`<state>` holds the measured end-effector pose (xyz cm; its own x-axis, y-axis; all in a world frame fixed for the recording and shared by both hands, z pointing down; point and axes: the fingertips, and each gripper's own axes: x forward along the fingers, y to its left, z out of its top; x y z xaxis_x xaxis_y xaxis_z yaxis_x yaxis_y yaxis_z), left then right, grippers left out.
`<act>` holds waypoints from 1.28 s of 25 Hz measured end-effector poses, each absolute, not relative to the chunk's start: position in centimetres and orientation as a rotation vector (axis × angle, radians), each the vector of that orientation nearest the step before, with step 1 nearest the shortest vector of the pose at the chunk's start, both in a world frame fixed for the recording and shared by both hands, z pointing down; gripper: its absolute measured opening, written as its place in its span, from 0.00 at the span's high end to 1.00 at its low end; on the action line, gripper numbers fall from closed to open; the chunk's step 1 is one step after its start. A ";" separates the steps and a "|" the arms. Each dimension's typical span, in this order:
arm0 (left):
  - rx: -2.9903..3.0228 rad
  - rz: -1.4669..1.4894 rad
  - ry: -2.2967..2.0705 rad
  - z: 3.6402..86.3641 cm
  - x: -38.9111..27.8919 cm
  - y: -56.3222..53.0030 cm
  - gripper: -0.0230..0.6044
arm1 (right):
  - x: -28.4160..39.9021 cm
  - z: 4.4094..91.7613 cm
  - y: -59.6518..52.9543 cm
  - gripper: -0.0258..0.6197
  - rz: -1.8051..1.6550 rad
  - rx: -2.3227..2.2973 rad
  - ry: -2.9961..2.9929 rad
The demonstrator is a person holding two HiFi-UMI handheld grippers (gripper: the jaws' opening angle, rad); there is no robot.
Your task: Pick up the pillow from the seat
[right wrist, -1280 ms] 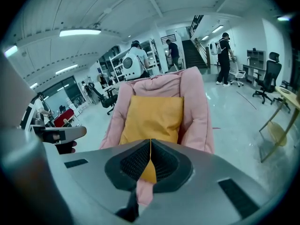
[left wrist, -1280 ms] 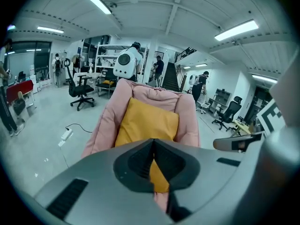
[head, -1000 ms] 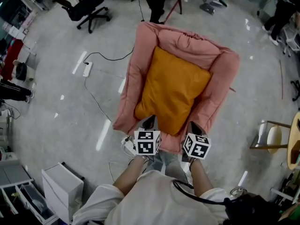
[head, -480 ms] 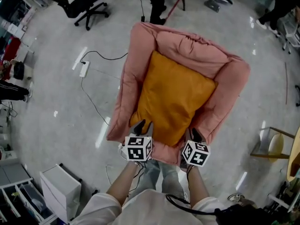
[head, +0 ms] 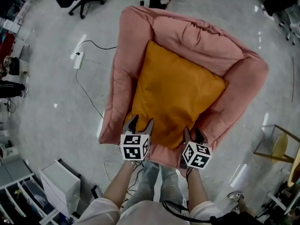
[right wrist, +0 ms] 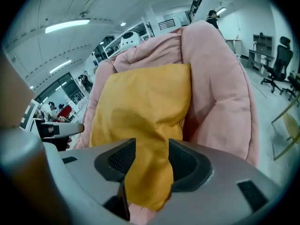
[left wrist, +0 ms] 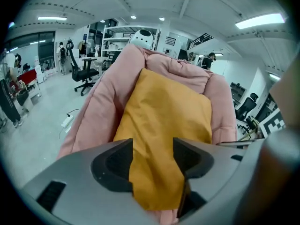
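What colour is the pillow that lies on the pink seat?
The pillow is plain orange-yellow; the head view shows it best.

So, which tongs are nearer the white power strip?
Left. The left tongs are at the near left corner of the orange fabric pillow, toward the white power strip; the right tongs at its near right corner, farther off. Both have just been opening, pillow fabric between them.

pink seat (head: 131,55), orange pillow (head: 176,95) lying on it
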<state>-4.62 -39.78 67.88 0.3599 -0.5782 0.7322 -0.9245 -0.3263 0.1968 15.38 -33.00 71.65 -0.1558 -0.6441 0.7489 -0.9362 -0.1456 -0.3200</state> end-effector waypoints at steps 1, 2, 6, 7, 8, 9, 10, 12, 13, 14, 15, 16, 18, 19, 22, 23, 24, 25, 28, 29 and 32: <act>2.018 0.751 -1.306 68.4 -4.7 -40.1 0.53 | 15.4 72.1 -33.4 0.64 1.209 1.776 -1.798; 2.014 0.762 -1.316 69.0 -4.7 -40.4 0.52 | 15.3 72.5 -33.7 0.62 1.211 1.773 -1.808; 1.980 0.804 -1.339 71.3 -5.0 -41.1 0.48 | 15.0 74.3 -35.0 0.57 1.220 1.746 -1.829; 1.968 0.813 -1.329 72.0 -5.0 -41.3 0.46 | 14.8 74.8 -35.2 0.56 1.221 1.738 -1.830; 1.953 0.824 -1.313 72.7 -5.0 -41.4 0.45 | 14.7 75.4 -35.5 0.56 1.223 1.729 -1.833; 1.939 0.836 -1.294 73.4 -4.9 -41.5 0.43 | 14.5 75.8 -35.8 0.56 1.223 1.719 -1.837; 1.927 0.847 -1.278 74.0 -4.8 -41.7 0.42 | 14.3 76.3 -36.2 0.56 1.224 1.708 -1.843; 1.916 0.860 -1.265 74.9 -4.6 -42.2 0.42 | 13.8 77.2 -37.0 0.56 1.224 1.691 -1.855; 1.914 0.861 -1.267 75.3 -4.6 -42.4 0.42 | 13.6 77.6 -37.4 0.56 1.222 1.687 -1.859; 1.911 0.859 -1.271 75.6 -4.6 -42.7 0.42 | 13.5 78.0 -37.7 0.56 1.221 1.685 -1.861; 1.910 0.855 -1.275 76.0 -4.5 -42.8 0.42 | 13.4 78.3 -38.0 0.56 1.224 1.683 -1.861; 1.908 0.850 -1.277 76.4 -4.5 -42.9 0.42 | 13.4 78.7 -38.2 0.56 1.231 1.681 -1.860; 1.901 0.841 -1.266 77.3 -4.3 -43.1 0.42 | 13.4 79.5 -38.4 0.56 1.245 1.680 -1.861; 1.897 0.837 -1.256 77.7 -4.2 -43.2 0.42 | 13.4 79.8 -38.6 0.56 1.249 1.683 -1.865; 1.884 0.828 -1.216 78.8 -4.1 -43.6 0.44 | 13.5 80.7 -39.1 0.56 1.241 1.701 -1.876; 1.878 0.829 -1.203 79.1 -4.1 -43.6 0.45 | 13.4 80.9 -39.2 0.56 1.237 1.707 -1.874; 1.873 0.832 -1.190 79.2 -4.2 -43.6 0.46 | 13.4 81.1 -39.2 0.56 1.236 1.711 -1.870; 1.868 0.836 -1.181 79.4 -4.2 -43.6 0.48 | 13.3 81.2 -39.3 0.56 1.235 1.715 -1.867; 1.852 0.840 -1.180 79.3 -3.8 -43.6 0.53 | 13.5 81.2 -39.4 0.57 1.240 1.720 -1.853; 1.849 0.841 -1.189 79.2 -3.6 -43.5 0.56 | 13.6 81.2 -39.4 0.58 1.246 1.722 -1.847; 1.854 0.851 -1.219 79.2 -3.2 -43.3 0.62 | 13.7 81.3 -39.4 0.64 1.263 1.728 -1.825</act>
<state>-3.23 -43.30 79.18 0.3265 -0.4406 0.8362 -0.9368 -0.2685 0.2243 13.70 -39.42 81.30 -0.2119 -0.6306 0.7466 -0.9209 -0.1268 -0.3685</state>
